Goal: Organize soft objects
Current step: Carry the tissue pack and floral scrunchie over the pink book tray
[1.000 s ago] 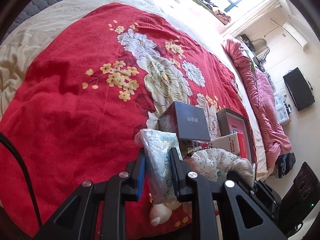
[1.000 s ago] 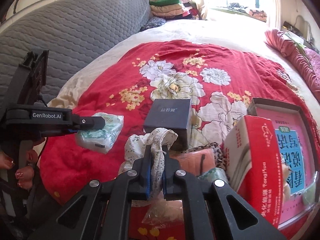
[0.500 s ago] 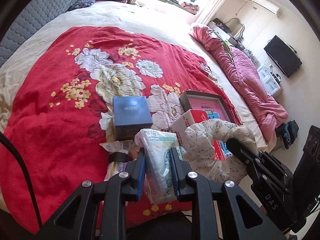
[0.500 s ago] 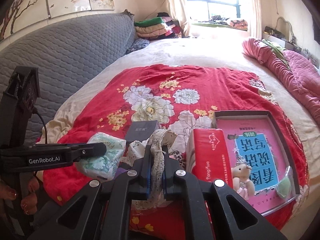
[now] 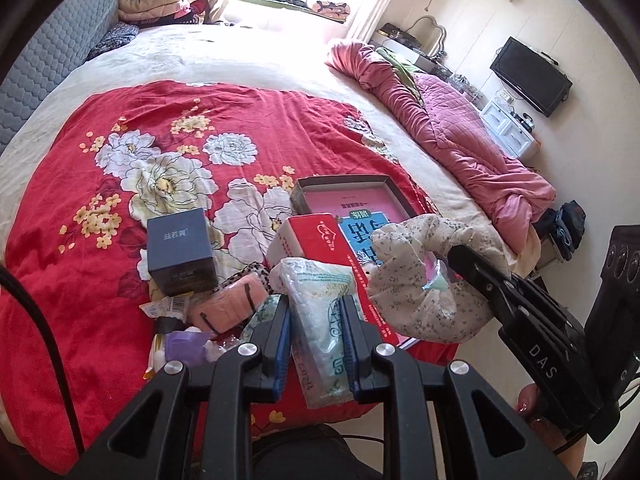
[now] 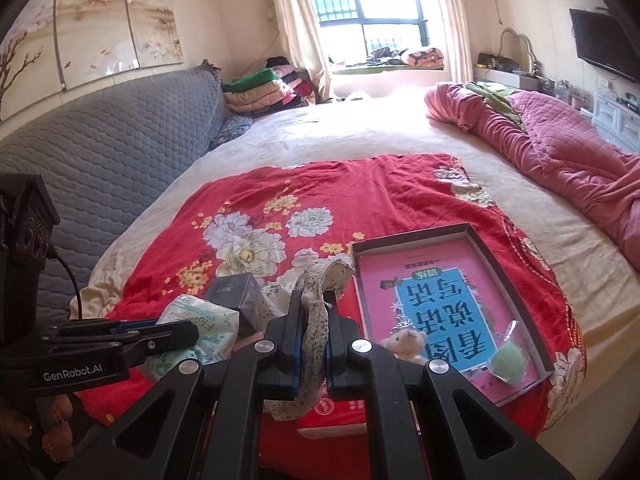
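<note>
**Both tongs full above the red blanket**

My left tongs (image 5: 316, 322) are clamped on a tissue pack (image 5: 320, 312), its plastic wrap bulging out ahead of the blue pads. It hangs above the clutter at the near edge of the red blanket (image 5: 100, 152): a dark box (image 5: 178, 246), a pink pad (image 5: 230, 306) and some small wrappers beside it.

My right tongs (image 6: 314, 338) are pinched tight on a speckled cloth (image 6: 316, 320), which loops up over the fingertips and droops below them. From the left camera the cloth bunches in front of the tray (image 5: 304, 196).

The tray (image 6: 516, 280) lies on the blanket to the right, holding a pink and blue book (image 6: 432, 300), a small plush bear (image 6: 404, 342) and a green ball (image 6: 506, 364). A red carton (image 5: 320, 240) leans at the tray's near left corner.
</note>
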`<state>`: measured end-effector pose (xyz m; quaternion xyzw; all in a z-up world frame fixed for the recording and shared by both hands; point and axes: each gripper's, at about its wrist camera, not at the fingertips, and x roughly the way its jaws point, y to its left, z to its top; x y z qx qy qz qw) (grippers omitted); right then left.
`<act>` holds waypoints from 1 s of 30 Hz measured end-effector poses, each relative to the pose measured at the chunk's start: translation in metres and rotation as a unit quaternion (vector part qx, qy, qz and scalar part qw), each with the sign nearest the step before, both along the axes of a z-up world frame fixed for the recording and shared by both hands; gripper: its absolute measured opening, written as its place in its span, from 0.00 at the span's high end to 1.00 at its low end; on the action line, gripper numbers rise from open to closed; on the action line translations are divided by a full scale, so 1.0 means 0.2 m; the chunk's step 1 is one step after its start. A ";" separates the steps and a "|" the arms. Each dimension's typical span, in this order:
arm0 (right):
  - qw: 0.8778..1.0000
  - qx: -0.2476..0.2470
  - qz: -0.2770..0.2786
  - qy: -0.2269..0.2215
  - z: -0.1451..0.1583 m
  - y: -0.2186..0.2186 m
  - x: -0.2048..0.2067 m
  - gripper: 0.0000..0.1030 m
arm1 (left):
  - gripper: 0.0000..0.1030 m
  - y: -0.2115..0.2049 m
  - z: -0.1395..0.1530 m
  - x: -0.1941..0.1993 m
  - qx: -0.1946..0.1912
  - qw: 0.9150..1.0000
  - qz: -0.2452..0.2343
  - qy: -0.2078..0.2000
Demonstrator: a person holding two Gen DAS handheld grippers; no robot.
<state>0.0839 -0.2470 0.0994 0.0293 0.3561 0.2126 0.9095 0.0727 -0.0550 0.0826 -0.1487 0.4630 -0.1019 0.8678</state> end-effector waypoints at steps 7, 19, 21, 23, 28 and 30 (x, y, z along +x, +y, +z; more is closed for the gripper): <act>0.999 0.007 -0.036 0.000 -0.01 -0.17 0.01 0.92 | 0.77 -0.17 0.01 0.08 0.006 1.000 -0.026 -0.004; 0.995 0.021 -0.096 -0.001 -0.06 -0.40 0.03 0.92 | 0.77 -0.36 -0.02 0.22 0.011 0.998 -0.056 -0.012; 0.995 0.020 -0.101 0.000 -0.07 -0.43 0.03 0.92 | 0.77 -0.39 -0.04 0.24 0.012 0.998 -0.061 -0.009; 0.994 0.017 -0.109 -0.001 -0.08 -0.46 0.04 0.92 | 0.77 -0.42 -0.05 0.26 0.011 0.998 -0.066 -0.009; 0.992 0.023 -0.128 0.000 -0.12 -0.54 0.05 0.92 | 0.77 -0.49 -0.10 0.31 0.013 0.997 -0.077 -0.005; 0.991 0.024 -0.132 0.000 -0.13 -0.56 0.06 0.92 | 0.77 -0.51 -0.12 0.33 0.014 0.996 -0.083 -0.003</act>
